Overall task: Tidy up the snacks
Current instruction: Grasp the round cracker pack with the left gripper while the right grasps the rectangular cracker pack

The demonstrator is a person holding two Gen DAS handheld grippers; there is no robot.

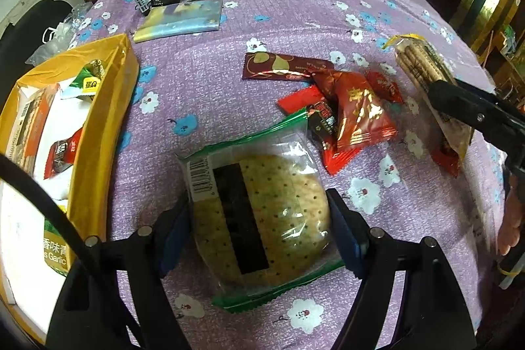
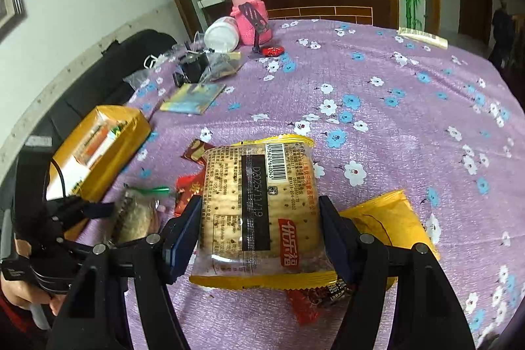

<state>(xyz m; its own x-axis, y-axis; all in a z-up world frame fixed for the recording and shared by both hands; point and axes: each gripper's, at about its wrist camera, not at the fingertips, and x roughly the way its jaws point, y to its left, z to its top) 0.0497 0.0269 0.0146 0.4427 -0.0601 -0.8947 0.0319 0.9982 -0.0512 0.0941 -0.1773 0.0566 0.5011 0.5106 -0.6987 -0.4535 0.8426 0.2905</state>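
Grippers: two; left gripper (image 1: 261, 227) fingers pinching green-edged cracker pack (image 1: 259, 218), right gripper (image 2: 259, 233) fingers pinching yellow-edged cracker pack (image 2: 259, 205).
Box: one yellow box (image 1: 98, 127) on bench (image 1: 311, 9).

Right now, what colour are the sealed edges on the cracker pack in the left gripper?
Green, clearest in the left wrist view: cracker pack.

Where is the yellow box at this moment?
The yellow box lies on the purple tablecloth at the left edge of the left wrist view, left of the green-edged cracker pack.
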